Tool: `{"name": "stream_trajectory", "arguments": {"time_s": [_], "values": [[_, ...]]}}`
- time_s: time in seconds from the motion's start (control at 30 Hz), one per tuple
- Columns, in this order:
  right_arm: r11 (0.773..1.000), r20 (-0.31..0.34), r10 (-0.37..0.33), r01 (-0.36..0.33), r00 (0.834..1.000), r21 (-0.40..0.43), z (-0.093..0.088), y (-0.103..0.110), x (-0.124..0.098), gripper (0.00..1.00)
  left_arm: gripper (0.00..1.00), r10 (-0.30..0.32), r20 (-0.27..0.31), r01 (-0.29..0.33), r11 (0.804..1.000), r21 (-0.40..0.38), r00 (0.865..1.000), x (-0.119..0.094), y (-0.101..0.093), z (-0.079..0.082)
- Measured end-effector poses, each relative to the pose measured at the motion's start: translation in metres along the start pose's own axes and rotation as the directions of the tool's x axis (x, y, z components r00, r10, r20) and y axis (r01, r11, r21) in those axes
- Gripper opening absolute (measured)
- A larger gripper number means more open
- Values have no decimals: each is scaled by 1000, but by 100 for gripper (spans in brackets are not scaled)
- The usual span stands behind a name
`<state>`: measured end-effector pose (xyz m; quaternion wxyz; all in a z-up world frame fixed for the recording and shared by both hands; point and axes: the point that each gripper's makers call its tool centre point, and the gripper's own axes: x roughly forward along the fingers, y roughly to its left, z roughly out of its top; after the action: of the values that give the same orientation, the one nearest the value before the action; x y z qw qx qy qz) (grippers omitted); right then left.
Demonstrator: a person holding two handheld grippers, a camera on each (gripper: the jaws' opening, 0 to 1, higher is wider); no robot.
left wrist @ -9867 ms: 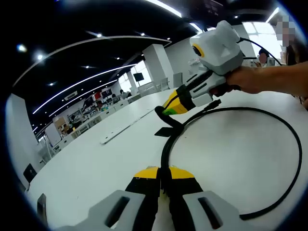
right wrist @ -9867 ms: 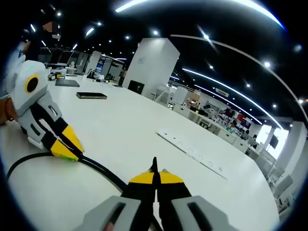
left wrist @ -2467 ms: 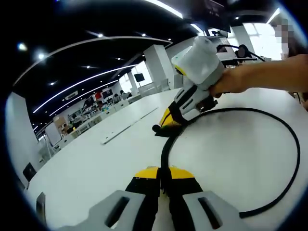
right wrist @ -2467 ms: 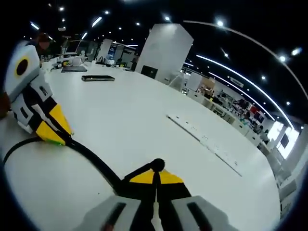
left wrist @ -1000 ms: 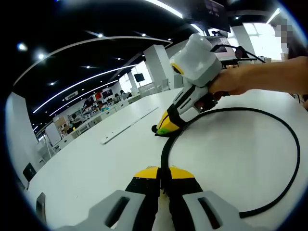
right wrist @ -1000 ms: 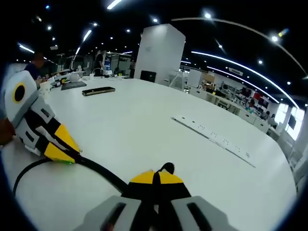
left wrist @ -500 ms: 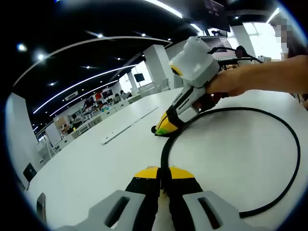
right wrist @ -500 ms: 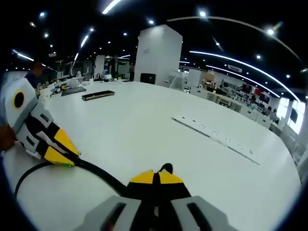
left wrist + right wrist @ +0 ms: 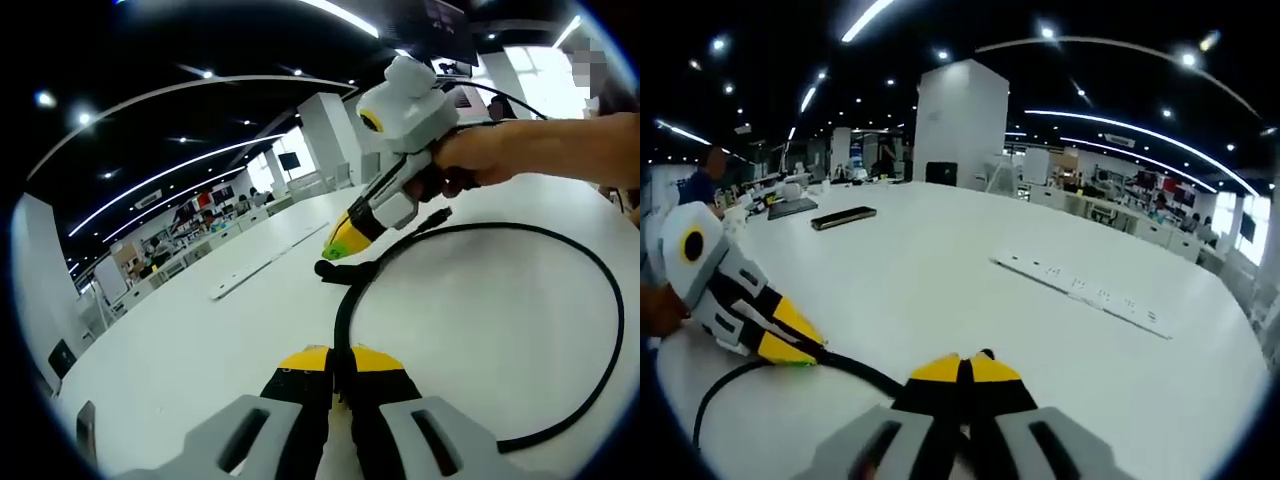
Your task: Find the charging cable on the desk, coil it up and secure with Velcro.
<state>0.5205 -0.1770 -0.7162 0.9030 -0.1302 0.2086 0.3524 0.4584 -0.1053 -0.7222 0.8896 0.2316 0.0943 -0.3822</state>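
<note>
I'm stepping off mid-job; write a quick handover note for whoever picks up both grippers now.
Left gripper: shut on the black charging cable.
Right gripper: jaws together at the cable's far end, lifted slightly above the white desk.
The cable lies in one wide loop on the desk; a black Velcro strap sits near the crossing.
Done: one loose loop formed.
Left: tighten the coil, wrap and fasten the Velcro.

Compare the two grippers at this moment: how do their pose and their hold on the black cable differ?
The left gripper lies low along the white desk, jaws shut on the black cable where the loop starts. The right gripper is raised and tilted nose-down in a hand, jaws closed just above the cable's end; whether they grip it is unclear. Both have yellow jaw tips and grey-white bodies.
</note>
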Motion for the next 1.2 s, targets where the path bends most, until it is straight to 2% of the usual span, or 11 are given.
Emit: {"name": "stream_trajectory", "arguments": {"time_s": [0.07,0.27,0.3,0.53,0.8,0.87,1.2], "values": [[1000,-20,11,-11,1000,16,-6,2,1,3,7,1,0,-1,1000,3,1000,0,0,0],[999,-28,21,-20,999,47,-8,5,2,2,7,1,0,-1,1000,3,1000,0,0,0],[997,-54,34,-30,998,67,-12,8,3,2,7,1,-1,-1,1000,3,1000,0,0,0],[997,-71,47,-43,996,63,-15,12,4,2,7,1,-1,-1,1000,2,1000,-1,0,-1],[995,-72,54,-48,996,89,-18,13,5,2,7,2,-1,-2,1000,5,1000,-2,-1,-2],[991,-80,61,-51,995,120,-18,12,6,2,7,3,-2,-3,1000,6,1000,-2,-1,-2],[991,-79,69,-59,995,123,-19,10,7,2,7,3,-2,-3,1000,7,1000,-1,-2,-2]]}}
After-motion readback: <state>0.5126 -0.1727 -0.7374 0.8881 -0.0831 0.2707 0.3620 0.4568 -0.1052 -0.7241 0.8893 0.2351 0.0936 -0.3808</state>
